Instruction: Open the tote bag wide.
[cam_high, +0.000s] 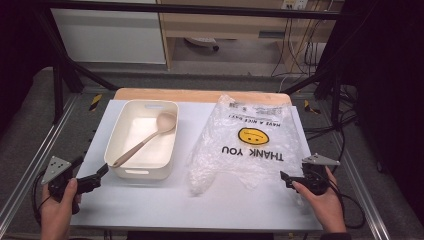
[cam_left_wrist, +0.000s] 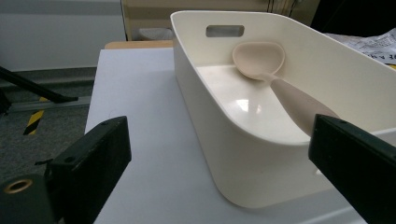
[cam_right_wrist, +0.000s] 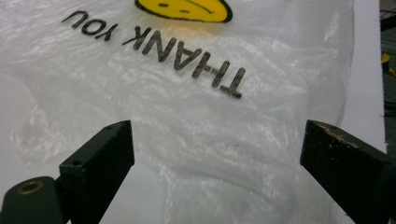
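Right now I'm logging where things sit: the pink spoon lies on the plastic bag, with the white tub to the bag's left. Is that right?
Not quite. The pink spoon lies inside the white tub, not on the plastic bag. The tub does sit to the bag's left. The high view shows it.

Thin translucent plastic bag (cam_high: 250, 145), crinkled and glossy, with black and yellow print. Cream tub (cam_high: 142, 140), smooth moulded plastic with a soft sheen. Beige ladle (cam_high: 147, 137), matt and smooth. White tabletop sheet (cam_high: 150, 205), matt; wooden edge (cam_high: 200, 95) behind. Gripper jaws matt black.
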